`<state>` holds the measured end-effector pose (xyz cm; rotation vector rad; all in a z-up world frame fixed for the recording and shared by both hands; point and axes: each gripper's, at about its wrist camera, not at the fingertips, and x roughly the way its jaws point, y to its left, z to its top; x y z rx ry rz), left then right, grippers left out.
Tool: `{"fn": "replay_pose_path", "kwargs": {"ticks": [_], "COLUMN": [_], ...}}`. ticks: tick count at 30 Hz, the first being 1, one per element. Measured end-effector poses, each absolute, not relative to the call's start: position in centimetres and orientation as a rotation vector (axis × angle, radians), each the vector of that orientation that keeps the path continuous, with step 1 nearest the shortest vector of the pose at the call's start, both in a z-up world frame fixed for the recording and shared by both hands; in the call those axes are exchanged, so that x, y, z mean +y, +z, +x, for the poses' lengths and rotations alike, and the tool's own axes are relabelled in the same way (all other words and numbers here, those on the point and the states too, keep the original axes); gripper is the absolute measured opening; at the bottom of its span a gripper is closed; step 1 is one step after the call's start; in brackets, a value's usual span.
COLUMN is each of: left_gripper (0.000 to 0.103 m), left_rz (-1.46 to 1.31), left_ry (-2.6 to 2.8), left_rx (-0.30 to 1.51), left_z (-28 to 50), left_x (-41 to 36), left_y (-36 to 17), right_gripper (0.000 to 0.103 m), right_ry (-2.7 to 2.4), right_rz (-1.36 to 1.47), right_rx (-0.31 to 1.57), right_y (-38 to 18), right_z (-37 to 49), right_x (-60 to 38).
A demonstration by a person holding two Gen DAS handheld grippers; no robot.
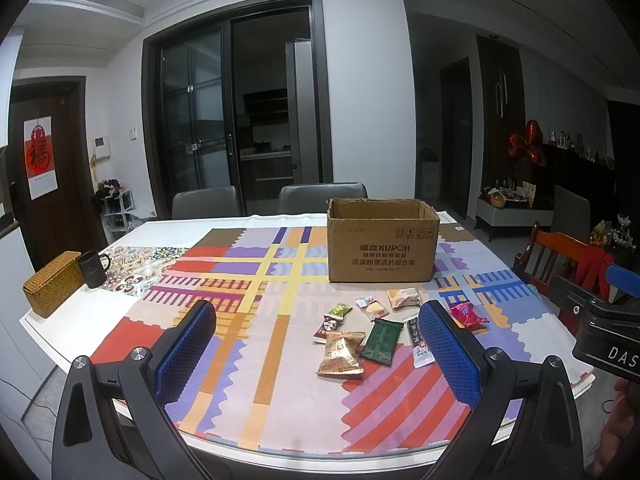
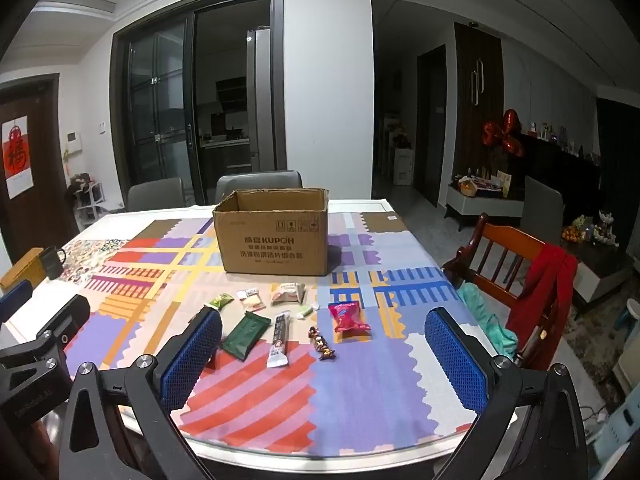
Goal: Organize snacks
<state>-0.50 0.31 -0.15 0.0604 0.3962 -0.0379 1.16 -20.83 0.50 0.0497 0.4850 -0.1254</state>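
Hovering above the near edge of the desk point(image 2: 248, 446), the left tool point(image 1: 324, 344) and the right tool point(image 2: 324, 356) both stand with jaws spread wide and nothing between the blue pads, so the task looks to be at its very start: no snack has been picked up yet. The snacks lie loose on the patterned cloth between the tools and the open cardboard box point(image 2: 272, 236), which stands upright further back, its inside hidden from both views. Nearest the right tool are a dark green packet point(image 2: 245, 334), a long white-and-black stick packet point(image 2: 279, 338), a small twisted brown sweet point(image 2: 321, 345) and a pink-red pouch point(image 2: 349, 317); a gold-brown packet point(image 1: 341, 354) shows only in the left view. The next move, as I judge it, calls for lowering one tool over a single packet, closing on it alone, and carrying it into the box. The flat foil packets may slip or crumple under the pads.
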Motion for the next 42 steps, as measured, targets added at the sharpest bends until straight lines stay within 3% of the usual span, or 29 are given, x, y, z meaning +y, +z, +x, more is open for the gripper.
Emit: {"fn": "replay_pose_path", "kwargs": {"ticks": [42], "left_gripper": [0.103], "left_rz": [0.055], "left_ry": [-0.039], "left_rx": [0.398], "left_z": [-0.45], "left_x": [0.98], "left_y": [-0.22], "right_gripper": [0.103], "right_ry": [-0.125], "right_rz": [0.040], "right_rx": [0.485], "right_y": [0.57], "right_z": [1.05], "right_x": [-20.74]}}
